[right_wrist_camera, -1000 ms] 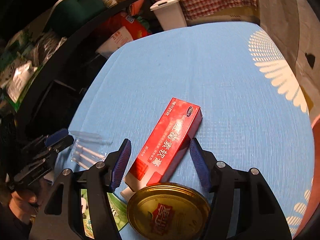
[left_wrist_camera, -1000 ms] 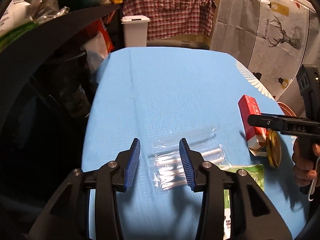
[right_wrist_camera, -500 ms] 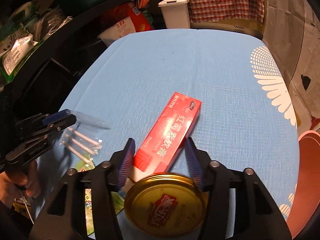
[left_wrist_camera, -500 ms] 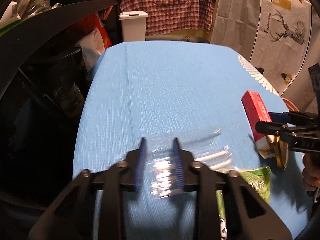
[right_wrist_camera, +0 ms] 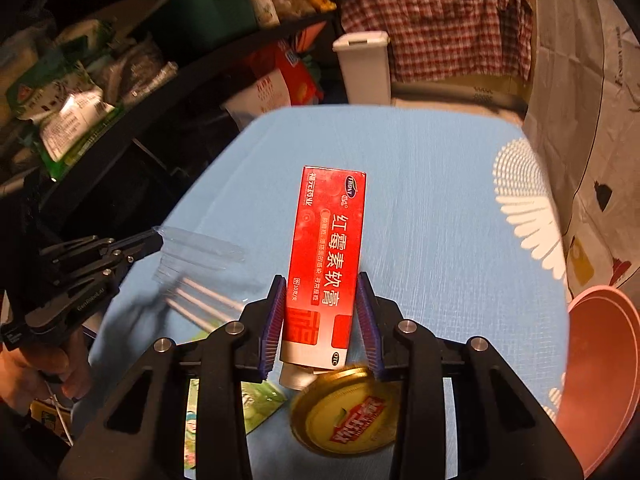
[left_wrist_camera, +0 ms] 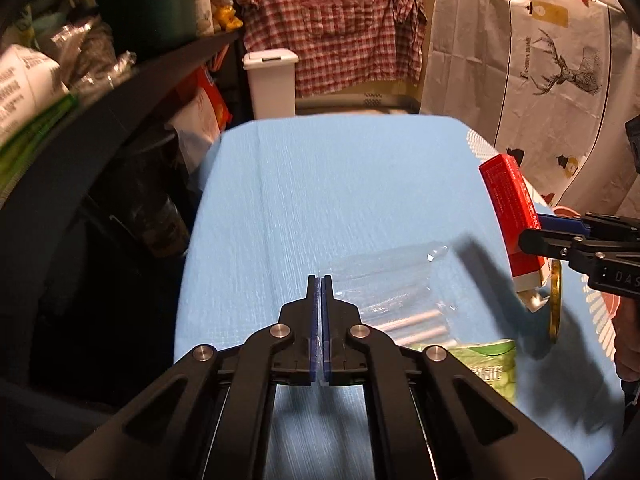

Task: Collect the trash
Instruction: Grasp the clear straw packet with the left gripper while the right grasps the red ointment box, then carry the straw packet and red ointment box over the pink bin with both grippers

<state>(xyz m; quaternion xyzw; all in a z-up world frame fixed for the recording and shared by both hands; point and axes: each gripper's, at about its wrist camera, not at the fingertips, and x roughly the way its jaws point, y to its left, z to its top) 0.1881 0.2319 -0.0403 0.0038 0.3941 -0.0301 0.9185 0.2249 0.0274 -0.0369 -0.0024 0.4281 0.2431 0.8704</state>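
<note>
Here, blue tablecloth (left_wrist_camera: 340, 184), white bin (left_wrist_camera: 272, 80), plaid shirt (left_wrist_camera: 340, 28)

Table cover (right_wrist_camera: 420, 200) light blue with a white feather print at the right edge; box (right_wrist_camera: 328, 256) red with white lettering, lid (right_wrist_camera: 344, 412) gold with a red label. Wrapper (left_wrist_camera: 484, 364) green, bag (left_wrist_camera: 384, 280) clear, bin (left_wrist_camera: 272, 80) white, shirt (left_wrist_camera: 336, 28) red-white plaid, gripper pads (right_wrist_camera: 272, 320) blue.

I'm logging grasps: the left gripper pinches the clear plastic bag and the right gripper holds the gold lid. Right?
Not quite. The right gripper holds the red box, not the gold lid, as the right wrist view shows. The left gripper does pinch the clear plastic bag.
</note>
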